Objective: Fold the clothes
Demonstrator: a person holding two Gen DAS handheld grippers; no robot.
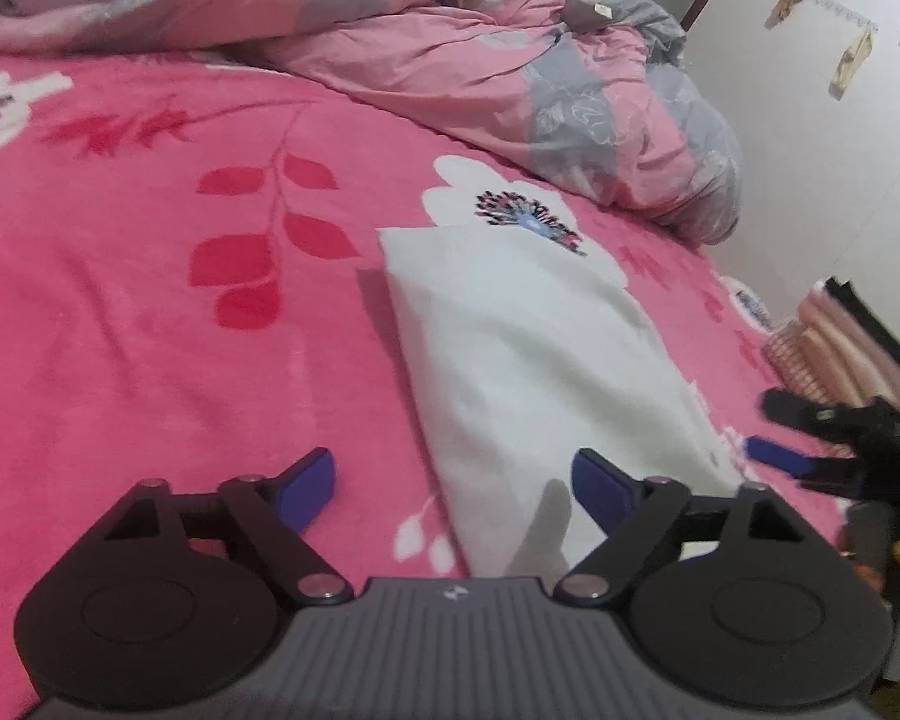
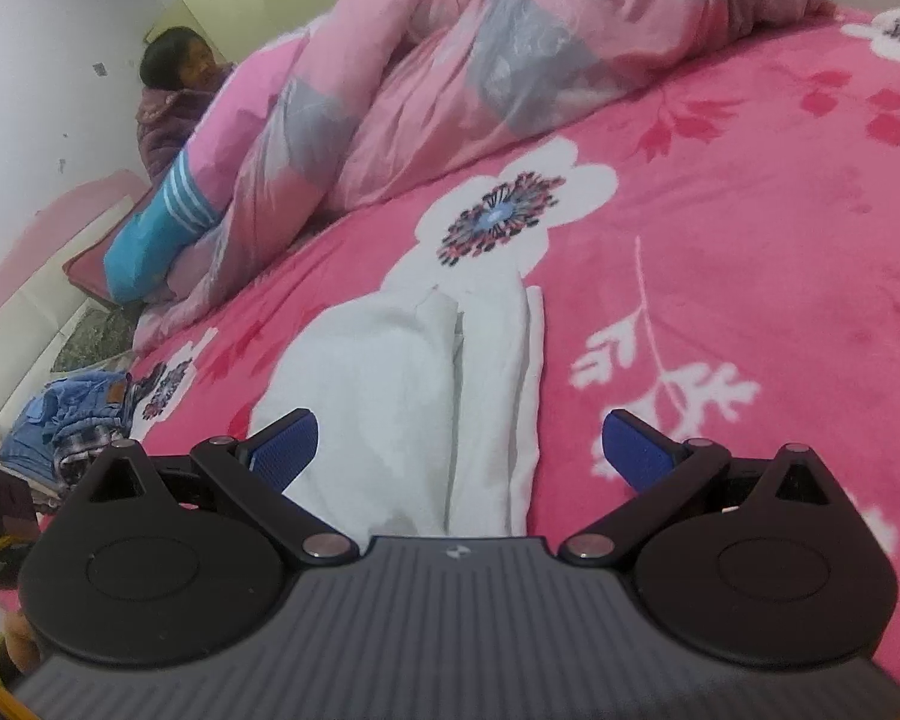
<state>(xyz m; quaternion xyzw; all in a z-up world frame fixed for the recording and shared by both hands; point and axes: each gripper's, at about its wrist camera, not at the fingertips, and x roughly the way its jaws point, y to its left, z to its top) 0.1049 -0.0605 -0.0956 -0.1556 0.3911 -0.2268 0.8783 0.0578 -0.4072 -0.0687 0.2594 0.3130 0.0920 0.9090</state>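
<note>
The left gripper [image 1: 453, 489] with its blue pads is hanging just over the pink flowered fleece blanket [image 1: 150, 330], jaws released and holding nothing. The right gripper [image 2: 459, 450] is spread wide and empty too. The white soft cloth [image 1: 540, 372], folded into a long strip, is lying flat on the blanket, right under both grippers. It looks half folded. Next, I think, one end needs pinching and laying over the other.

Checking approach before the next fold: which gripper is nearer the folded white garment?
Roughly equal. The left gripper straddles the white garment's near left edge; the right gripper hangs over its near end. Both open, gripping nothing.
</note>
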